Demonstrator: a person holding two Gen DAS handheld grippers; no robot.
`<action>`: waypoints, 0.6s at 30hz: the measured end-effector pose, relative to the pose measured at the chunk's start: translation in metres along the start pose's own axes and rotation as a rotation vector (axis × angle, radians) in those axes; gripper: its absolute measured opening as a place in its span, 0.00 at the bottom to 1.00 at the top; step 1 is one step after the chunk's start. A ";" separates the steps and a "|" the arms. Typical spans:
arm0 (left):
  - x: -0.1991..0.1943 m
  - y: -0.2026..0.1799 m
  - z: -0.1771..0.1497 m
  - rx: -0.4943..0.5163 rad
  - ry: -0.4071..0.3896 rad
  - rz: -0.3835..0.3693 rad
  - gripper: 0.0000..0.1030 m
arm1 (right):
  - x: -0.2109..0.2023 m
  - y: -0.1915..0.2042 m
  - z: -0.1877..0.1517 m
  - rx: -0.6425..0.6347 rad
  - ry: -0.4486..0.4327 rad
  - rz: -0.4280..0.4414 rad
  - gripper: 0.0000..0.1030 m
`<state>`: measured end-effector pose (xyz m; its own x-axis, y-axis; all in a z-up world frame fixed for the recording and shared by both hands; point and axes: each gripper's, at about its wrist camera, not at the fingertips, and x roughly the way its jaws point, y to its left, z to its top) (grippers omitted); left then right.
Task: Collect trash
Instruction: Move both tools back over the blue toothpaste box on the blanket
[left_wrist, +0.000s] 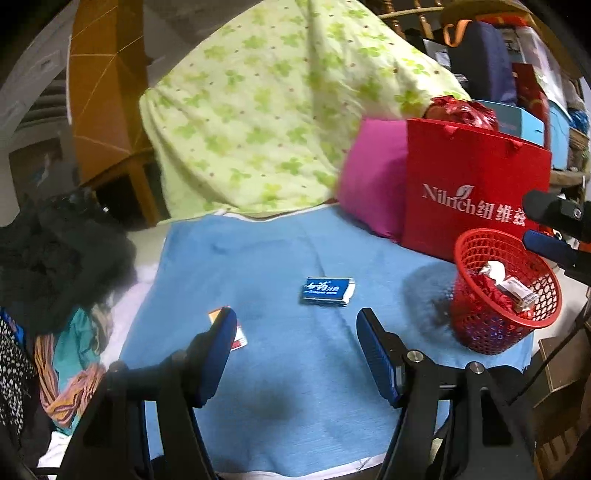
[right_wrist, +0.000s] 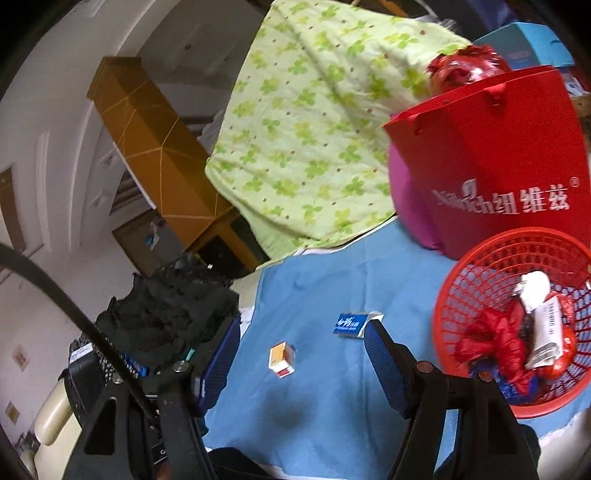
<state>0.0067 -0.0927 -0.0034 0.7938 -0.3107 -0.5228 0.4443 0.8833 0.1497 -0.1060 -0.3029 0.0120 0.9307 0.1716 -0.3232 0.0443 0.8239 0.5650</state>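
A blue flat packet (left_wrist: 327, 291) lies on the blue cloth (left_wrist: 280, 376), just beyond my left gripper (left_wrist: 297, 325), which is open and empty. A small orange and red box (left_wrist: 240, 338) lies partly behind its left finger. A red mesh basket (left_wrist: 506, 290) at the right holds crumpled red wrappers, white paper and a small carton. In the right wrist view my right gripper (right_wrist: 299, 339) is open and empty above the cloth; the orange box (right_wrist: 282, 359) lies between its fingers, the blue packet (right_wrist: 351, 324) by its right fingertip, the basket (right_wrist: 517, 325) to the right.
A red paper bag (left_wrist: 476, 199) and a pink cushion (left_wrist: 376, 184) stand behind the basket. A green floral quilt (left_wrist: 266, 110) is piled at the back. Dark clothes (left_wrist: 59, 254) and striped fabric lie off the cloth's left edge. My right gripper shows at the far right in the left wrist view (left_wrist: 554, 229).
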 end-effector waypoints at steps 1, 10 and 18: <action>0.000 0.004 -0.002 -0.009 0.003 0.004 0.66 | 0.005 0.005 -0.002 -0.008 0.012 0.004 0.71; 0.003 0.033 -0.016 -0.061 0.028 0.029 0.66 | 0.038 0.026 -0.020 -0.033 0.097 0.030 0.71; 0.013 0.053 -0.029 -0.108 0.062 0.046 0.66 | 0.060 0.042 -0.033 -0.059 0.157 0.041 0.72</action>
<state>0.0290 -0.0395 -0.0268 0.7839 -0.2493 -0.5686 0.3575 0.9300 0.0852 -0.0603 -0.2405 -0.0089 0.8629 0.2838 -0.4180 -0.0181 0.8442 0.5357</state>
